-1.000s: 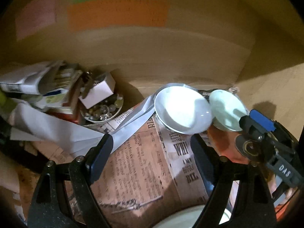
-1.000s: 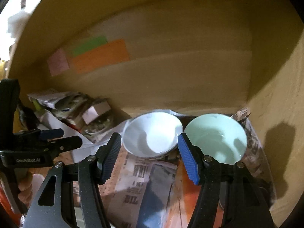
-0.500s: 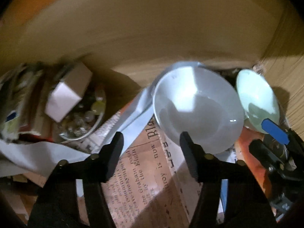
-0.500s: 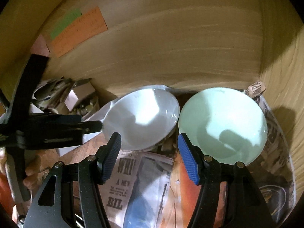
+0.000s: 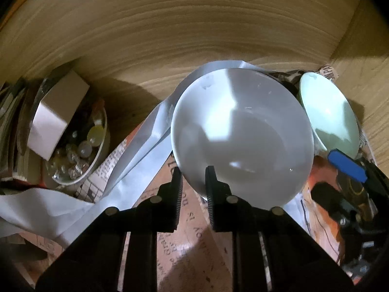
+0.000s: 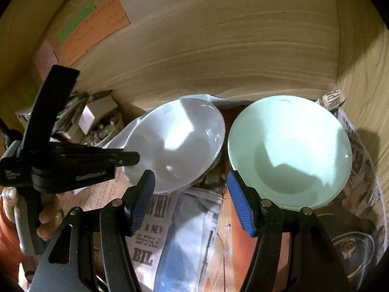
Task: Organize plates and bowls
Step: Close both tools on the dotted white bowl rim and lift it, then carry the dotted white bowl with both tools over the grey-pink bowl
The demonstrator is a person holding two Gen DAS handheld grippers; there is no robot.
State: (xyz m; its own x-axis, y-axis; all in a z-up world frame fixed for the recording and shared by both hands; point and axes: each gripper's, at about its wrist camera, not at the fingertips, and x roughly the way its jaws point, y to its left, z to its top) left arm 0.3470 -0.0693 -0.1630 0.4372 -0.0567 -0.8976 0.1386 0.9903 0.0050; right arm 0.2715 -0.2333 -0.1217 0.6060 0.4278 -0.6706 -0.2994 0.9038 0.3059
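Note:
A white bowl (image 5: 243,133) sits on newspaper inside a wooden cabinet; it also shows in the right wrist view (image 6: 180,143). My left gripper (image 5: 193,180) is shut on its near rim, one finger inside and one outside. In the right wrist view the left gripper (image 6: 131,157) reaches the bowl from the left. A pale green bowl (image 6: 289,150) sits just right of the white one; it shows at the right of the left wrist view (image 5: 328,114). My right gripper (image 6: 192,194) is open and empty, in front of the gap between the bowls.
Newspaper (image 6: 184,238) lines the cabinet floor. A small bowl of glass beads (image 5: 77,150) with a cardboard box (image 5: 56,119) on it stands at the left, next to stacked papers. The wooden back wall (image 6: 218,48) carries coloured notes (image 6: 92,29). The right side wall (image 6: 364,85) is close.
My left gripper moved forward to the white bowl and closed on its near rim. My right gripper moved closer to the bowls and stayed open.

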